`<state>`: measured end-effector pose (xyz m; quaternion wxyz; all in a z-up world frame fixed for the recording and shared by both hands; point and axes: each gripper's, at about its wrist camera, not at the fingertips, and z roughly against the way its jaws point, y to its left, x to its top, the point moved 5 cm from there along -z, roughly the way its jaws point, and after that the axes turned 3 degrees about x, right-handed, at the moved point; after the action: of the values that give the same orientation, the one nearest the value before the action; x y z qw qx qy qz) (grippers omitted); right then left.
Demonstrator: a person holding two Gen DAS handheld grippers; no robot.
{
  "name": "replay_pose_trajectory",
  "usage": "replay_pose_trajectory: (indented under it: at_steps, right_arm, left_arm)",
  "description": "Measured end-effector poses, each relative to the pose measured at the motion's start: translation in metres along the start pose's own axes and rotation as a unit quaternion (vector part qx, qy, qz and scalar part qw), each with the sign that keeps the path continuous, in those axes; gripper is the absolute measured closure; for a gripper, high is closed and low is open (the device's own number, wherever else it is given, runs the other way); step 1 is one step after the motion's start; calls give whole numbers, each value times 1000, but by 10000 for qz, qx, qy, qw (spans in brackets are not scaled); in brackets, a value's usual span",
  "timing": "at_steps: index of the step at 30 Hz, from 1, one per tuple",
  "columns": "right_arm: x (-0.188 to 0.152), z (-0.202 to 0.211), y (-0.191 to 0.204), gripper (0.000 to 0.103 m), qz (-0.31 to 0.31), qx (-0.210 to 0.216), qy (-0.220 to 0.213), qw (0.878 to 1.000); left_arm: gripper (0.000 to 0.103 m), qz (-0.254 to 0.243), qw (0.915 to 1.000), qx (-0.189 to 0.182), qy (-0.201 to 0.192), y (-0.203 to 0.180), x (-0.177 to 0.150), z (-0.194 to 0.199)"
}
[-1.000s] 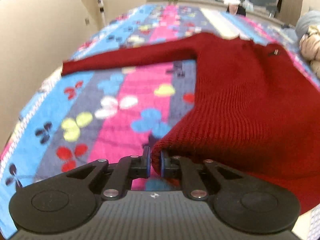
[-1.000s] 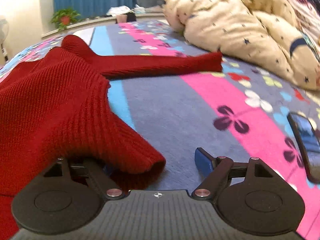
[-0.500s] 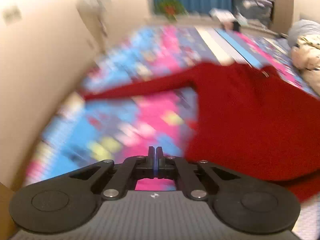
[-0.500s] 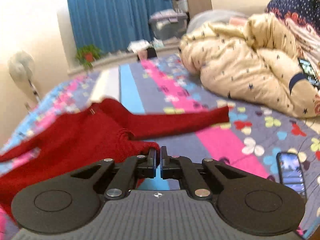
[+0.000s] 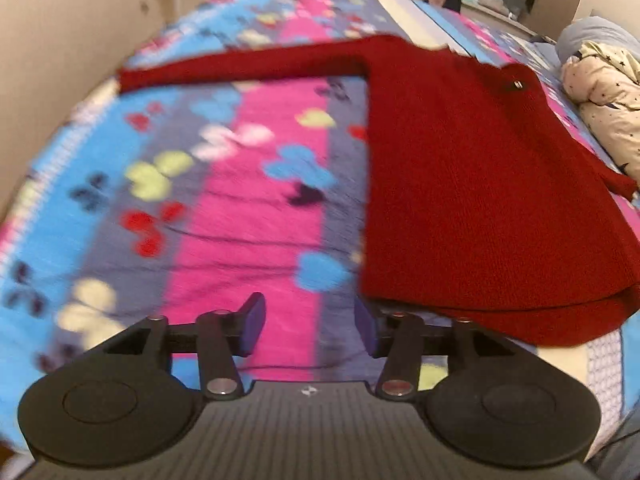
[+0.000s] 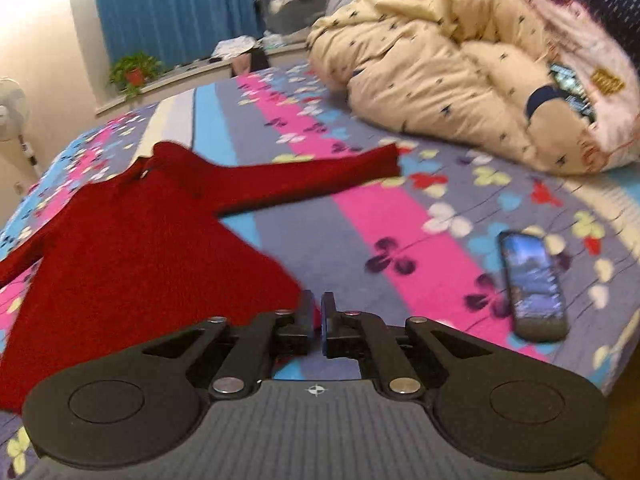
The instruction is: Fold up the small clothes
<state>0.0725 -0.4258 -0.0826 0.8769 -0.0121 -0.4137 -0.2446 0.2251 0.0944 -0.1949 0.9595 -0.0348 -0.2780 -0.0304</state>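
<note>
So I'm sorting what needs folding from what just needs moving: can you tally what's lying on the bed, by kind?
Sweaters: 1, red sweater, spread flat.
Phones: 1, phone, beside it on the bedspread.
Quilts: 1, cream quilt, bunched at the far end.
Total: 3

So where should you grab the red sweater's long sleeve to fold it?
Grab the red sweater's left sleeve at its cuff, coming from the wall side. It lies flat and straight with its end free, so the left gripper's open fingers could probably pinch it.
</note>
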Motion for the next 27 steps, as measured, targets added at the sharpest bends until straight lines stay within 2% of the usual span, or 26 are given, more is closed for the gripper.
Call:
replay_pose_trajectory:
  at_steps: [1,2,3,5,7,9,10,11,14,16,18,22,25,27]
  right_arm:
    - [-1,-4,0,75,-25,46,17,10000]
    - [-2,-9,-1,59,-67,38,19,10000]
    - [-5,-15,-3,49,-71,-7,67,10000]
    - [-12,-28,-3,48,31,-218,285,9994]
    - [-21,-45,-7,48,219,-489,531,9971]
    - [-30,-61,-10,48,376,-671,671,9948]
    - [-33,-69,-11,48,368,-690,821,9936]
    - [-36,-77,-11,48,286,-624,967,9929]
    - [-38,-94,-1,48,354,-446,1048,9929]
    - [-35,-100,7,48,452,-363,876,9945]
    - [-27,-104,11,48,415,-206,519,9976]
    - [-15,-114,8,40,-135,-36,308,9994]
    - [-28,-129,3,34,-406,-23,520,9978]
    - [-33,-131,6,30,-305,-9,304,9991]
  left_arm:
    - [45,113,9999,-101,55,-3,0,-10]
    - [44,182,9996,-175,113,-6,1,-18]
    - [44,121,9996,-180,174,-13,2,-25]
    - [43,-277,9993,-109,211,-27,2,-36]
    - [37,-749,9967,-138,294,-41,-4,-45]
    - [27,-1078,9941,7,151,-49,-8,-48]
    - [26,-1139,9934,85,108,-52,-8,-51]
    - [26,-1125,9936,99,103,-53,-7,-53]
    - [24,-924,9956,40,124,-52,-1,-57]
    - [24,-771,9970,-10,49,-51,8,-55]
    - [24,-493,9987,-103,0,-47,20,-55]
    - [24,-61,9996,-246,108,-42,36,-61]
    - [21,-233,9995,-113,162,-48,33,-73]
    - [22,-391,9992,45,87,-56,32,-73]
